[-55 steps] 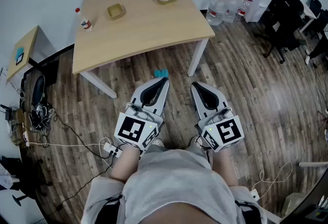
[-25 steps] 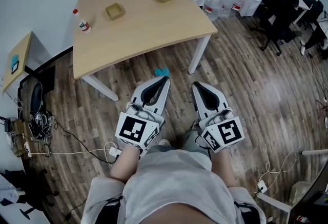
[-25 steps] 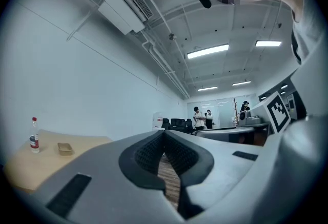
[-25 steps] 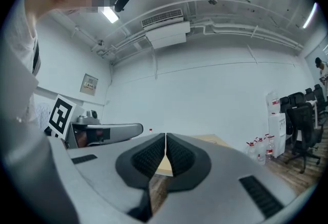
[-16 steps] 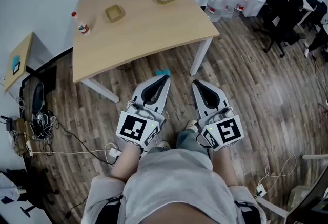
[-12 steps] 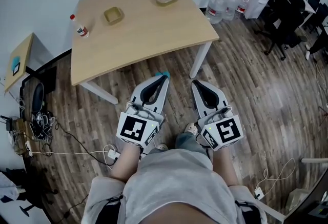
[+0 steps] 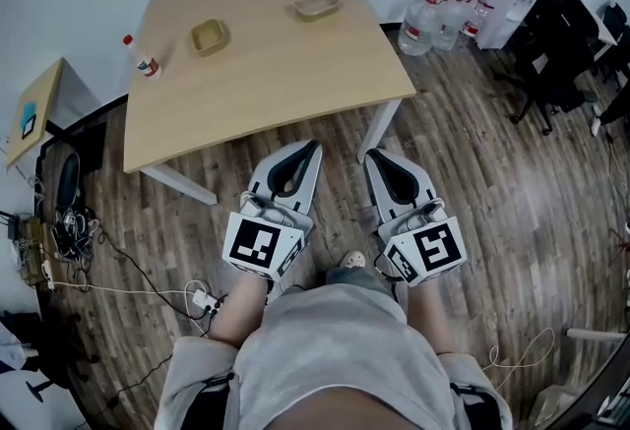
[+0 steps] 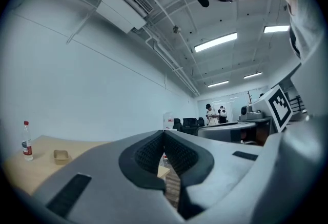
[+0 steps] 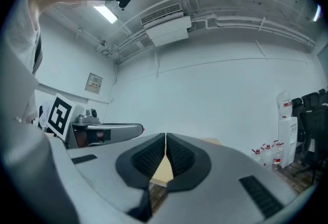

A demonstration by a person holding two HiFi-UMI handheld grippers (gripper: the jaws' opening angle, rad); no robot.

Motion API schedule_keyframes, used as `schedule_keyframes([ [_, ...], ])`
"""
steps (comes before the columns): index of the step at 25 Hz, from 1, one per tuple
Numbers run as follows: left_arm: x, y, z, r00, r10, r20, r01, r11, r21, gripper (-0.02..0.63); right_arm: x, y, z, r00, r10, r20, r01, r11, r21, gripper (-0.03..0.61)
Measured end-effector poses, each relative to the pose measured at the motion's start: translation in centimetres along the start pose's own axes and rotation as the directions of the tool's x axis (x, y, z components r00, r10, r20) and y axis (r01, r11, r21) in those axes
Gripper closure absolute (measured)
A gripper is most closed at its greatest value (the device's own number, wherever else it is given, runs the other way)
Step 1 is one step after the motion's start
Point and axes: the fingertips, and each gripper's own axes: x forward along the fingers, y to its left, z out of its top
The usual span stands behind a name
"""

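Stepped closer than a second ago: left gripper [image 7: 309, 146] and right gripper [image 7: 373, 155], both clenched on nothing, now reaching table's [image 7: 295, 74] near edge. Tray [image 7: 209, 35], other tray [image 7: 317, 5] toward far edge, bottle [image 7: 139, 58] at left edge, all well apart.

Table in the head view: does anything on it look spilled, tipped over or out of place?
Nothing stands out. The bottle stands upright near the left edge of the table. The darker tray and the paler tray lie flat and apart. No spill shows on the table top.
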Motion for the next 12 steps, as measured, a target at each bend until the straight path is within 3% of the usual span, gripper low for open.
schedule_keyframes([
  [12, 7.2, -2.1, -0.7, 0.999, 0.041, 0.008, -0.041, 0.999, 0.007, 0.598, -0.1, -7.5, -0.7, 0.999, 0.039, 0.006, -0.039, 0.999, 0.011, 0.563],
])
